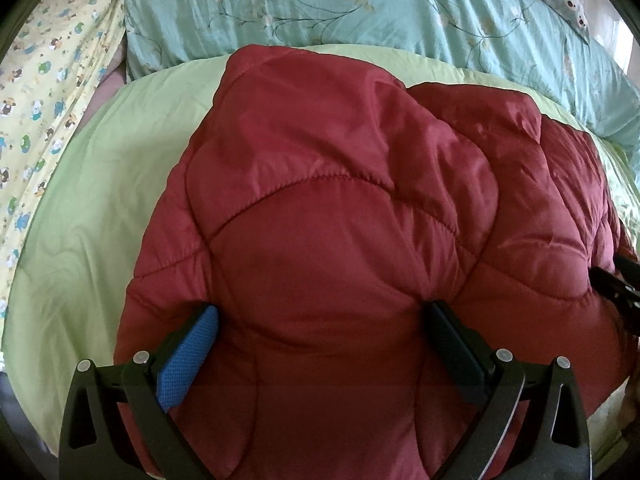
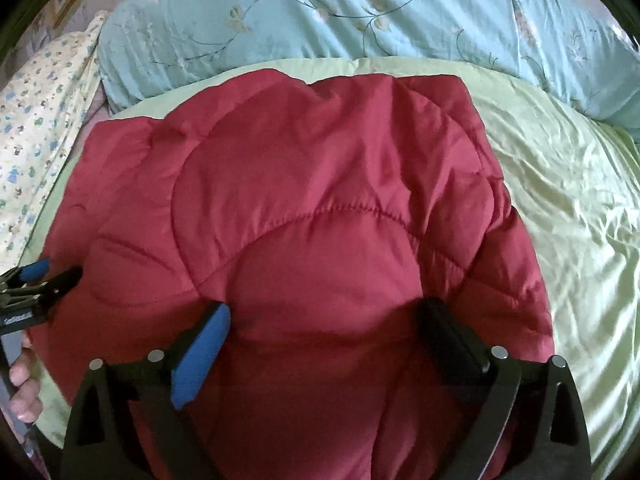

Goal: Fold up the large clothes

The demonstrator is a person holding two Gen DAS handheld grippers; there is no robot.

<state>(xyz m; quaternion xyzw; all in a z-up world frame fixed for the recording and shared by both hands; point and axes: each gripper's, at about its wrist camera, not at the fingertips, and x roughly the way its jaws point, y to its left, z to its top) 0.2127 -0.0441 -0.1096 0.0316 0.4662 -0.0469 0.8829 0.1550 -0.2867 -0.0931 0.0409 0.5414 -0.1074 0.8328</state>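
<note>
A dark red quilted puffer jacket (image 1: 340, 208) lies bunched on a light green bedsheet (image 1: 96, 184); it also fills the right wrist view (image 2: 320, 208). My left gripper (image 1: 320, 312) is open, its fingers pressed into the jacket's near edge on either side of a puffy fold. My right gripper (image 2: 324, 312) is open the same way on the jacket's near edge further right. The left gripper also shows at the left edge of the right wrist view (image 2: 44, 276), and the right gripper's tip shows at the right edge of the left wrist view (image 1: 616, 280).
A teal floral quilt (image 1: 360, 4) lies along the far side of the bed. A yellow patterned sheet (image 1: 44, 80) hangs at the far left. Bare green sheet (image 2: 568, 208) spreads to the right of the jacket.
</note>
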